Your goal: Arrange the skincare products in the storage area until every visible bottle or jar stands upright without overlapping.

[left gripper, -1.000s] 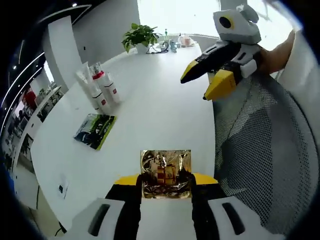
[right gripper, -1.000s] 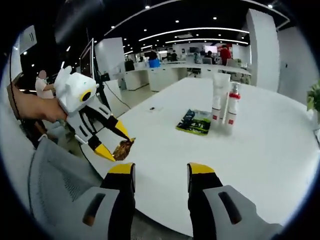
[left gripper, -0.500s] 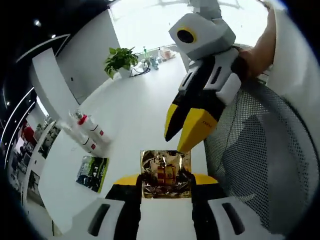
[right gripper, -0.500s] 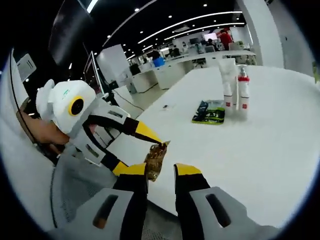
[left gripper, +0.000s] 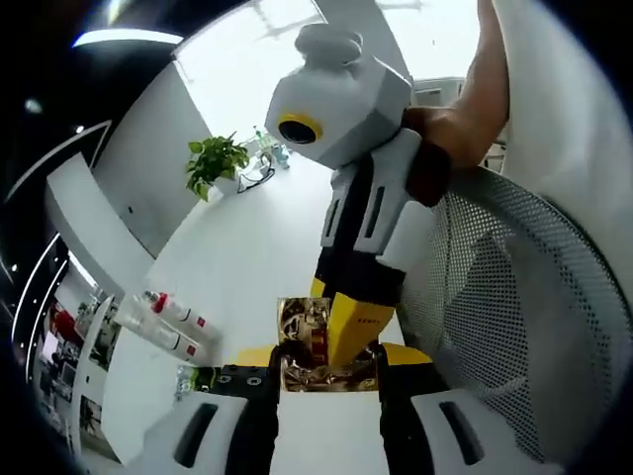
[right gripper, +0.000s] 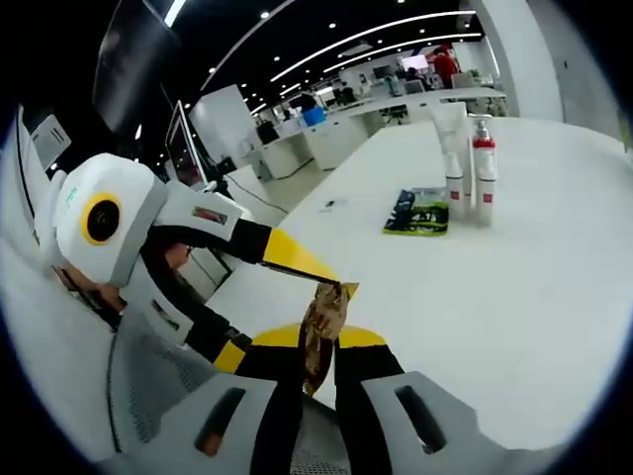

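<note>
I see a shiny gold foil packet with a red patch (left gripper: 327,346) squeezed between the two yellow-tipped jaws of my left gripper (left gripper: 326,358), low in the left gripper view and above the edge of the big white table (left gripper: 247,257). My right gripper (left gripper: 348,322) comes down from above in that view, and its yellow tips touch the top of the same packet. In the right gripper view the packet (right gripper: 322,325) looks thin and brown, seen from its edge, and it stands up between the jaws of my right gripper (right gripper: 316,341), which are nearly closed around it. The left gripper (right gripper: 297,259) reaches in from the left there and its yellow tip meets the top of the packet. So both tools have hold of the packet. Far off on the table stand white bottles with red caps (right gripper: 484,170) and a tall white tube (right gripper: 452,148), all close together and upright. Just beside them lies a flat green packet (right gripper: 418,212). A grey mesh chair back (left gripper: 514,327) is at the right of the left gripper view, and a green leafy plant (left gripper: 218,163) sits at the far end of the table.
</note>
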The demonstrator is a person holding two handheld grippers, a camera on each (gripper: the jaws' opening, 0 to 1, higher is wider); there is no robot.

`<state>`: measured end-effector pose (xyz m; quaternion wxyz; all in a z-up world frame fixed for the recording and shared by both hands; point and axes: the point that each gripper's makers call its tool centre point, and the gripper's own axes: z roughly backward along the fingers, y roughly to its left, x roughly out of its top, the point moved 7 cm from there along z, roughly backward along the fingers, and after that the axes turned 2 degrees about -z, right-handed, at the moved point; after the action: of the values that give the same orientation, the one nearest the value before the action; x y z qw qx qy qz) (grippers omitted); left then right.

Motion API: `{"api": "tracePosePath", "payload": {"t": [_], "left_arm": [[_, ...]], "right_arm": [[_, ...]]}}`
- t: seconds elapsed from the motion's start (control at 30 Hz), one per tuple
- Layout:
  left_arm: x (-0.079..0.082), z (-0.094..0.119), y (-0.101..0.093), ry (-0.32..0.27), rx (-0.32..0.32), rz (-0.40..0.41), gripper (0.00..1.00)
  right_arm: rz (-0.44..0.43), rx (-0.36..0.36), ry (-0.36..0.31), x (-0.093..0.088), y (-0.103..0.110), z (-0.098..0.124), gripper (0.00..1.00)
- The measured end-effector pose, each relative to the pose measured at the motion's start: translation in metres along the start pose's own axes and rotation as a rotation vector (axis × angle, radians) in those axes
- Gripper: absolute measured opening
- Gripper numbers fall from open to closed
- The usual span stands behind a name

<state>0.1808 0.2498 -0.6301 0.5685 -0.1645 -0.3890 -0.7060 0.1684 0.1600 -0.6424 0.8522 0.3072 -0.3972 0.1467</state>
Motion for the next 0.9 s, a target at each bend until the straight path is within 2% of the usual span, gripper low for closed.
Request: {"api": "tracePosePath", "payload": {"t": [0.13, 0.3, 0.43, 0.57, 0.6, 0.7, 0.77, 0.8, 0.9], "left_arm": [[0.004, -0.001, 0.0, -0.005, 0.01, -0.038, 0.4], [0.003, -0.003, 0.001, -0.013, 0.001, -0.023, 0.4], [0.0, -0.002, 0.001, -0.06, 0.001, 0.09, 0.41], [-0.014, 0.001, 0.004, -0.096, -0.013, 0.289, 0.44], [-0.019, 0.001, 0.004, -0.099, -0.029, 0.369, 0.46], [-0.031, 0.002, 0.005, -0.114, -0.036, 0.531, 0.48], [-0.037, 0.002, 0.003, -0.165, -0.052, 0.685, 0.48], [-0.038, 0.002, 0.0, -0.202, -0.086, 0.779, 0.48], [-0.039, -0.001, -0.008, -0.3, -0.17, 0.986, 0.47]], "right_arm": [[-0.018, 0.001, -0.008, 0.002, 0.0, 0.002, 0.03], [-0.022, -0.009, -0.003, 0.001, -0.001, 0.002, 0.01], [-0.039, -0.009, -0.007, 0.002, -0.001, 0.003, 0.0], [-0.048, -0.012, -0.015, 0.003, -0.001, 0.004, 0.0], [-0.046, -0.014, -0.017, 0.003, -0.002, 0.004, 0.0], [-0.055, -0.01, -0.029, 0.004, -0.001, 0.005, 0.0], [-0.057, -0.007, -0.036, 0.005, -0.001, 0.006, 0.0], [-0.058, -0.006, -0.038, 0.005, -0.001, 0.006, 0.0], [-0.063, 0.006, -0.047, 0.007, 0.001, 0.007, 0.0]]}}
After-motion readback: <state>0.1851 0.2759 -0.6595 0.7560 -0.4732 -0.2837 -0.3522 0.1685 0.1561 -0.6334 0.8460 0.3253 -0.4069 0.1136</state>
